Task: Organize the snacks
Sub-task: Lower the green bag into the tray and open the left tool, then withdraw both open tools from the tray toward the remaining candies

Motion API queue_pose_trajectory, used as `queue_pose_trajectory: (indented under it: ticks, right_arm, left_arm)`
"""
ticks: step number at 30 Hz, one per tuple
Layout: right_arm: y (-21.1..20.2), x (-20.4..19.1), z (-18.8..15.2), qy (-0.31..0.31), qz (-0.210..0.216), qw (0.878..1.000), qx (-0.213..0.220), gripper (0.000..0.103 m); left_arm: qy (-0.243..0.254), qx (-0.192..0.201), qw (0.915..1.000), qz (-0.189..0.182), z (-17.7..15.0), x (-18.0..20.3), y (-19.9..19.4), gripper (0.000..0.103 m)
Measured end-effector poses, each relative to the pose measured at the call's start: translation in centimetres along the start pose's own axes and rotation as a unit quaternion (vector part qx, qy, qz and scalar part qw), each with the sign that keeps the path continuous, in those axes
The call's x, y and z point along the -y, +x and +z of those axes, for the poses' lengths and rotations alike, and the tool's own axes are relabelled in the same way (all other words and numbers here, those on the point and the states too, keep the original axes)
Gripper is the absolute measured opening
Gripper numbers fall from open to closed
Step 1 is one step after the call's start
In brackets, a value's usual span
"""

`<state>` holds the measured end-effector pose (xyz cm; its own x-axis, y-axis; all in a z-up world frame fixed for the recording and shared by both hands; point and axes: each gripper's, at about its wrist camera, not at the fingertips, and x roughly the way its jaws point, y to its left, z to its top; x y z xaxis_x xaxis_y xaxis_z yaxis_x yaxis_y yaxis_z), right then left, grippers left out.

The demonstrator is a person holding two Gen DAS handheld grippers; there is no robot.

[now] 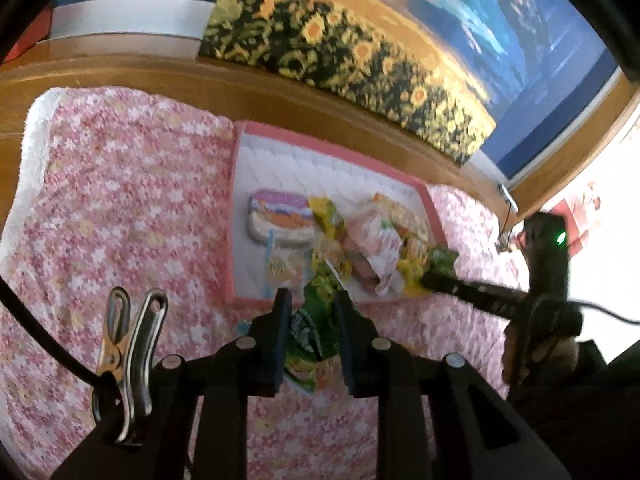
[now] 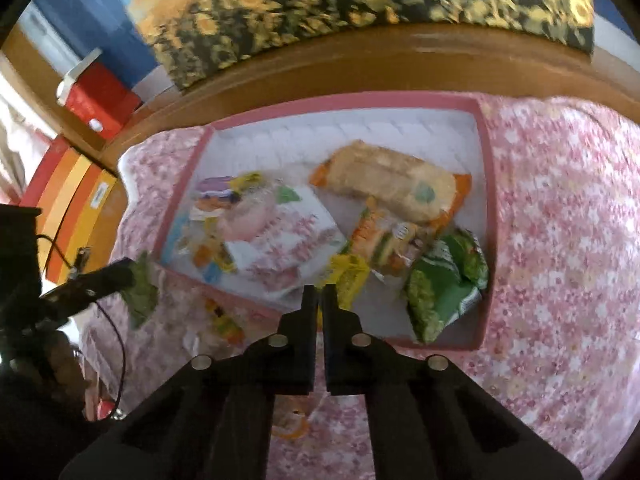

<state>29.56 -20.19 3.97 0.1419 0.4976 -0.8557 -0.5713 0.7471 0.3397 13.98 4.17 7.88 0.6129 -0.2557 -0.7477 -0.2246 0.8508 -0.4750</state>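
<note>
A pink-rimmed white tray (image 1: 332,148) lies on a pink floral bedspread and holds a heap of snacks. Among them are a purple and orange tub (image 1: 280,216), a pink and white bag (image 2: 280,240), an orange bread pack (image 2: 392,188) and a green bag (image 2: 444,280). My left gripper (image 1: 312,312) is shut on another green snack bag (image 1: 310,336), held above the bedspread in front of the tray. It also shows in the right wrist view as the left gripper (image 2: 130,270). My right gripper (image 2: 319,292) is pinched on the edge of a yellow packet (image 2: 348,276) at the tray's near rim.
A wooden headboard (image 1: 280,80) with a sunflower picture (image 1: 360,48) runs behind the tray (image 2: 344,100). A small yellow packet (image 2: 224,320) lies on the bedspread (image 2: 560,220) by the tray's near corner. A red box (image 2: 100,96) sits at the far left. A metal clip (image 1: 128,360) hangs beside my left fingers.
</note>
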Motion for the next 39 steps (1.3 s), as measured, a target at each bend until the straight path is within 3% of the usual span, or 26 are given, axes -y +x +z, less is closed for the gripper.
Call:
queue_pose_trajectory:
  ticks: [3,11,20,23,25,28,31,39]
  right_arm:
    - [0.7,1.7,-0.1,0.030,-0.027,0.999,-0.018,0.005]
    - [-0.6,2.3,-0.1,0.048,0.030,0.998,0.004,0.005]
    - [-2.5,-0.5,0.4,-0.027,0.064,0.996,0.056,0.007]
    - [-2.3,-0.4,1.2,-0.026,0.064,0.996,0.061,0.012]
    - [-2.0,0.1,1.6,-0.020,0.060,0.996,0.059,0.012]
    - [-1.5,0.7,2.1,-0.009,0.060,0.997,0.056,0.012]
    - [-1.5,1.3,2.3,-0.001,0.053,0.997,0.055,0.012]
    - [-2.8,0.9,1.8,0.001,0.043,0.995,0.084,0.015]
  left_arm:
    - [0.002,0.028,0.9996,0.006,1.5,0.4,-0.6,0.022]
    - [0.074,0.066,0.9908,0.092,7.4,1.9,2.3,0.022]
    - [0.131,0.021,0.9797,0.150,10.3,2.0,8.4,0.023]
    - [0.158,0.022,0.9708,0.180,10.2,2.5,9.4,0.024]
    - [0.169,0.020,0.9689,0.179,10.1,2.8,9.5,0.039]
    - [0.153,0.022,0.9731,0.171,10.0,2.7,9.1,0.052]
    - [0.120,0.023,0.9812,0.149,9.7,2.4,7.7,0.052]
    - [0.111,0.042,0.9812,0.152,8.1,3.5,3.7,0.054]
